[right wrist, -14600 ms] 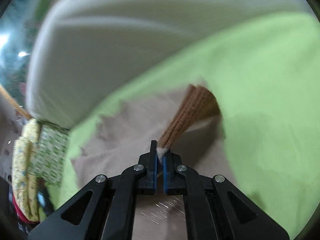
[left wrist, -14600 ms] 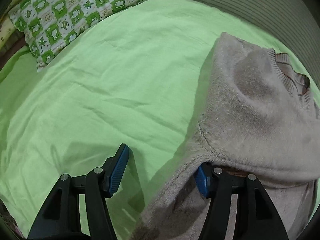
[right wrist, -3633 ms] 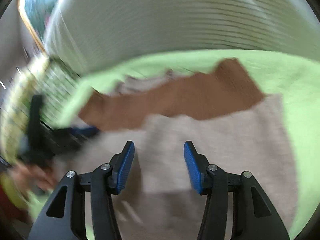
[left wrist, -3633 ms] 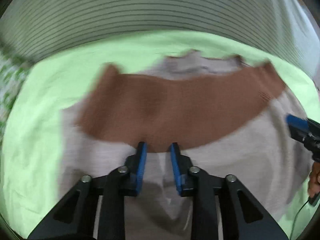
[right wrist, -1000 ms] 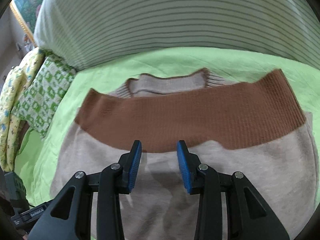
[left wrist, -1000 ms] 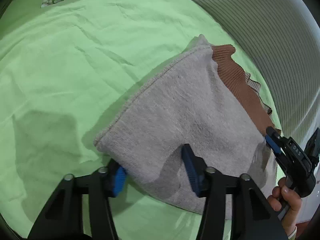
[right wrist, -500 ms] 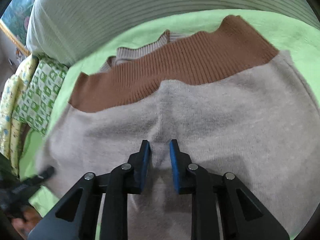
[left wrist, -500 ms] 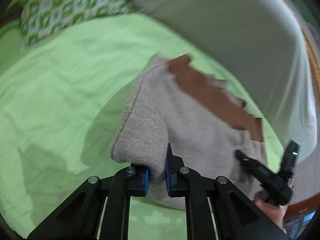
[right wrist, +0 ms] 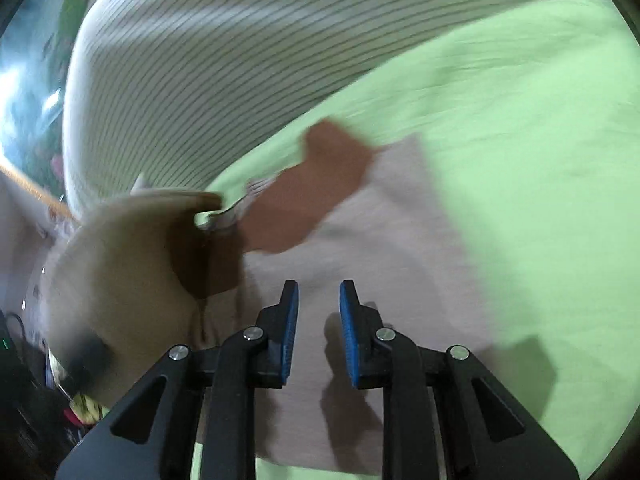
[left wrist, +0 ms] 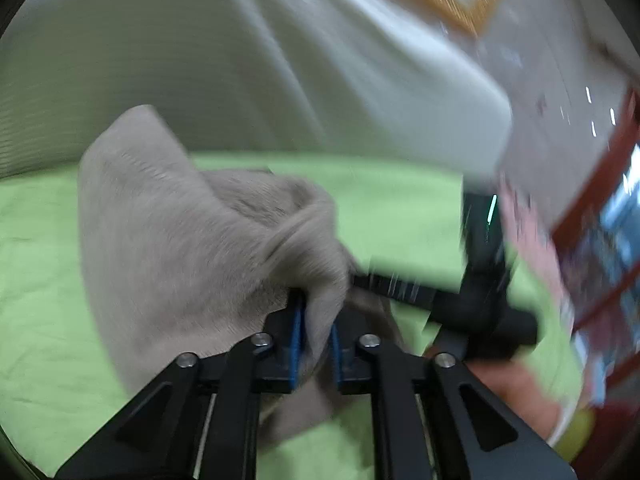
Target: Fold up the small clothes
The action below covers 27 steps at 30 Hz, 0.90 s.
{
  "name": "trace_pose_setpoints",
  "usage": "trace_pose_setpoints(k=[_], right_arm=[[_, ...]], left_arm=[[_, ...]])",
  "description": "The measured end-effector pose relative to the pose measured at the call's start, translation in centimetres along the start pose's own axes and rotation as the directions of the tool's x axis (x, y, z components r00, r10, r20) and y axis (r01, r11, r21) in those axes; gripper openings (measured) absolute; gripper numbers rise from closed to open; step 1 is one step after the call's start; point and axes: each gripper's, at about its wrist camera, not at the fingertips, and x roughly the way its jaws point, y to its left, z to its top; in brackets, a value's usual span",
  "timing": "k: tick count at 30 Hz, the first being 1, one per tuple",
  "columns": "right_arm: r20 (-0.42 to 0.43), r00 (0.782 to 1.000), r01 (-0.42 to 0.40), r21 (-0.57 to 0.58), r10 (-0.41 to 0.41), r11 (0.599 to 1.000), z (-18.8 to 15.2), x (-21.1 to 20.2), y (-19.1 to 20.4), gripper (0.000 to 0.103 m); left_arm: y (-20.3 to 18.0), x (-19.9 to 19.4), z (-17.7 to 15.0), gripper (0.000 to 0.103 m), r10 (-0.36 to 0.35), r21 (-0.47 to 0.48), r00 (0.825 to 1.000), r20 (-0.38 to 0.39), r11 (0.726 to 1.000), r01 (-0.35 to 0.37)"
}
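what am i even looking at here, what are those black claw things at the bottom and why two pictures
There is no robot here. A person holds a two-fingered tool in each hand, and a small wide-angle camera on each looks along its fingers. One picture comes from the left tool, the other from the right tool. On a green sheet lies a beige sweater with a brown ribbed band, and a striped cushion is behind it. The left tool has a bunched edge of the sweater between its blue pads, and its jaws are opening. The right tool is open over the flat part and holds nothing.
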Motion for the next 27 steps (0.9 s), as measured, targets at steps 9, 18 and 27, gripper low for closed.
trace_pose_setpoints(k=[9,18,27], right_arm=[[0.023,0.999,-0.038,-0.042,0.039,0.998,0.8,-1.0,0.6,0.062],[-0.132,0.991,-0.026,-0.241,-0.007,0.970,2.9,4.7,5.2,0.072],[-0.287,0.956,-0.111,-0.169,0.059,0.979,3.6,9.3,5.0,0.082]], left_arm=[[1.1,-1.5,-5.4,0.062,0.127,0.044,0.989,-0.074,0.991,-0.124],[6.0,-1.1,-9.6,0.071,0.331,-0.040,0.930,-0.162,0.939,-0.341],[6.3,0.7,-10.8,0.071,0.347,-0.050,0.918,-0.189,0.931,-0.362]])
